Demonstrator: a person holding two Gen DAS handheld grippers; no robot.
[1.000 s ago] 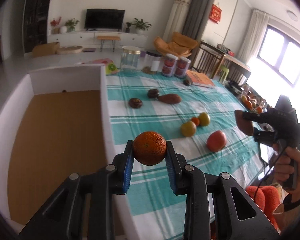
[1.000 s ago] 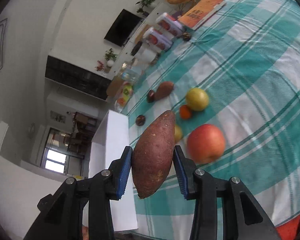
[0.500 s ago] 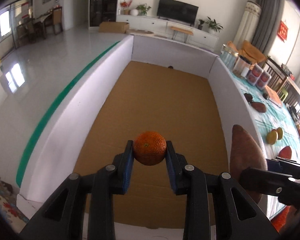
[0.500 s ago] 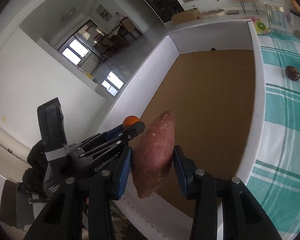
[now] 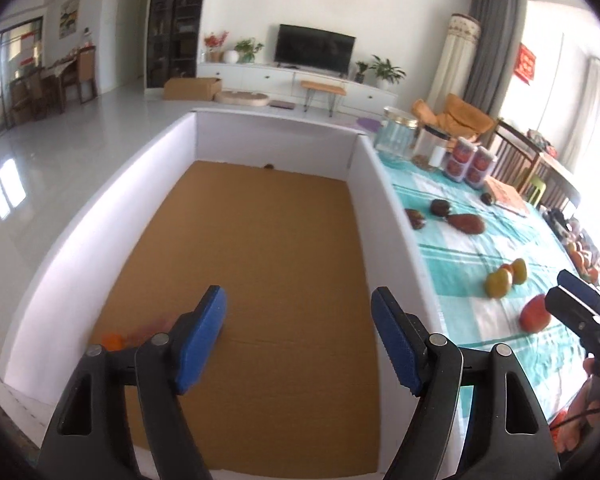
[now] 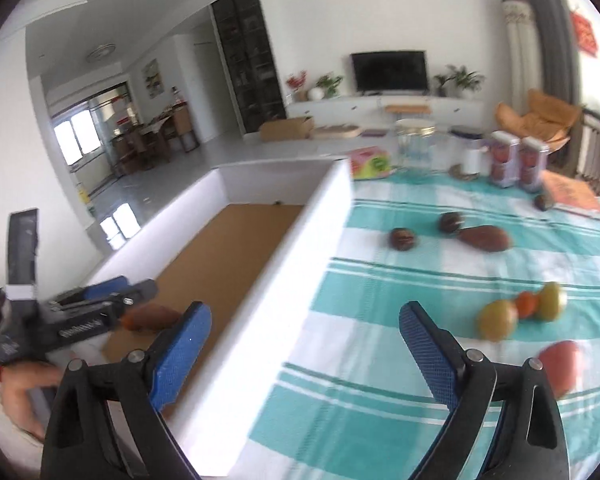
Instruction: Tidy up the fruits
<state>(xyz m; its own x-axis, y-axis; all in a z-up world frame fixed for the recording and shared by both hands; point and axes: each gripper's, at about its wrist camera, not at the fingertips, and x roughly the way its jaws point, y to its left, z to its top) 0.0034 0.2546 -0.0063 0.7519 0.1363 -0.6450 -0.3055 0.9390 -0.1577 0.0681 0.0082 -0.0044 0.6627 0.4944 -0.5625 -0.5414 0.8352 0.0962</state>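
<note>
My left gripper [image 5: 298, 338] is open and empty above the near end of the white box [image 5: 370, 184] with a brown cardboard floor. The orange [image 5: 112, 340] lies in the box's near left corner, partly behind my left finger, with the sweet potato [image 6: 152, 317] beside it. My right gripper [image 6: 304, 346] is open and empty over the box's right wall and the checked tablecloth [image 6: 400, 280]. On the cloth lie a red apple [image 6: 560, 364], two yellow-green fruits [image 6: 496, 318] with a small orange between them, another sweet potato [image 6: 484, 238] and dark round fruits [image 6: 402, 238].
Glass jars [image 6: 414, 140], two red-labelled cans [image 6: 516, 160], a colourful packet [image 6: 370, 164] and an orange book [image 6: 572, 194] stand at the table's far end. The box's white walls rise above the cloth. Chairs stand at the far right.
Both grippers opened and let go: the orange and the sweet potato now lie in the box's near left corner. My right gripper has swung back toward the table.
</note>
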